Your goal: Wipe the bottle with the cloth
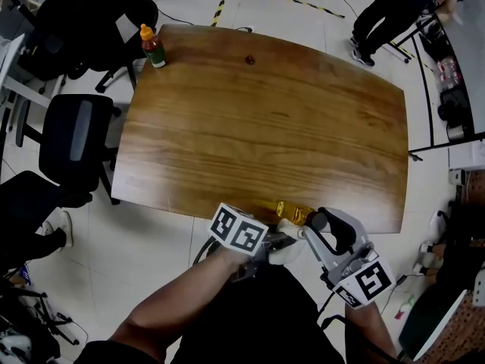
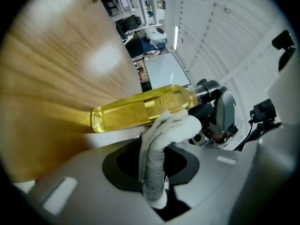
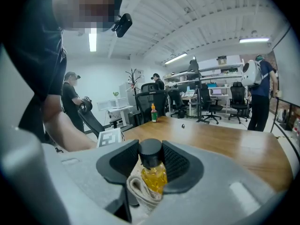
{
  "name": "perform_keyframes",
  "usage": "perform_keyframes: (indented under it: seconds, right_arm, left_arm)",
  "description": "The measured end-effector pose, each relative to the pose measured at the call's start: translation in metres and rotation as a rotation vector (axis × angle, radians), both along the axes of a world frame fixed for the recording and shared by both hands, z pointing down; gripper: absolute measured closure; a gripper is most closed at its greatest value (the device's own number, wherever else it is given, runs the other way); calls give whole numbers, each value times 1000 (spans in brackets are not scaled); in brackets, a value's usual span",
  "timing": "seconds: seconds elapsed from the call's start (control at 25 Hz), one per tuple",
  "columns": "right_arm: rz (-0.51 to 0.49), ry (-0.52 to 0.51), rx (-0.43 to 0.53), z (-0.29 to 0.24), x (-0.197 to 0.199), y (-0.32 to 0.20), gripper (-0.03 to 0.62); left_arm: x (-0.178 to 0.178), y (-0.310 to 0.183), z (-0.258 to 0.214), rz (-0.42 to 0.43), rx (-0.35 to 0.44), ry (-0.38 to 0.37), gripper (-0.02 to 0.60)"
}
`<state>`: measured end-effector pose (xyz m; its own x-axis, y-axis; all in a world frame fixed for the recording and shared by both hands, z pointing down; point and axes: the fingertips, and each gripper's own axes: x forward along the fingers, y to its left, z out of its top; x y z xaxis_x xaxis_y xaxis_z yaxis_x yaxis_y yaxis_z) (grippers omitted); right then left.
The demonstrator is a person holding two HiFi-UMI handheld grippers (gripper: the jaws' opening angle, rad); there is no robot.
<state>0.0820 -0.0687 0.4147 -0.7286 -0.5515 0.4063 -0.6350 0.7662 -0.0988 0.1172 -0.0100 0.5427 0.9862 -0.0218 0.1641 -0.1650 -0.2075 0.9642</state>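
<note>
A clear bottle of yellow liquid (image 1: 294, 211) with a black cap hangs over the wooden table's (image 1: 265, 127) near edge. My right gripper (image 1: 314, 221) is shut on its neck; in the right gripper view the cap (image 3: 151, 150) sits between the ribbed pads (image 3: 176, 162) of the right gripper (image 3: 151, 161). My left gripper (image 1: 276, 242) is shut on a white cloth (image 1: 289, 246). In the left gripper view the bottle (image 2: 140, 109) lies across, and the cloth (image 2: 161, 135), pinched upright in the left gripper (image 2: 154, 165), presses on its underside near the neck. The cloth (image 3: 140, 191) also shows under the bottle.
A small orange-capped bottle (image 1: 152, 45) stands at the table's far left corner, with a tiny dark object (image 1: 248, 60) farther right. Black office chairs (image 1: 76, 139) crowd the left side. A person (image 1: 386, 14) stands beyond the far right corner.
</note>
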Motion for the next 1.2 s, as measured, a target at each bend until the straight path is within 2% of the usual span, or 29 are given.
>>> perform_keyframes:
  seconds: [0.28, 0.52, 0.64, 0.76, 0.88, 0.96, 1.0, 1.04, 1.12, 1.2]
  right_arm:
    - [-21, 12, 0, 1, -1, 3, 451]
    - [-27, 11, 5, -1, -2, 3, 451]
    - [-35, 12, 9, 0, -4, 3, 451]
    - [-43, 6, 19, 0, -6, 3, 451]
    - [-40, -30, 26, -7, -12, 4, 451]
    - [-38, -36, 32, -8, -13, 5, 451]
    - [-37, -36, 34, -8, -13, 6, 451]
    - [-37, -35, 35, -8, -13, 7, 451]
    - [-38, -32, 35, -8, -13, 8, 451]
    - [-34, -30, 30, -8, -13, 8, 451]
  left_arm:
    - [-2, 4, 36, -105, -273, -4, 481]
    - [-15, 15, 59, -123, -350, -70, 482]
    - [-32, 23, 46, -105, -304, -49, 480]
    - [-62, 12, 11, -149, -158, 8, 480]
    - [-102, -37, -31, -323, -29, 90, 480]
    - [-123, -81, -52, -451, 31, 148, 480]
    - [-128, -101, -59, -489, 56, 169, 480]
    - [-128, -118, -64, -500, 76, 186, 480]
    - [-113, -140, -73, -456, 88, 230, 480]
    - [-88, -148, -89, -378, 34, 342, 480]
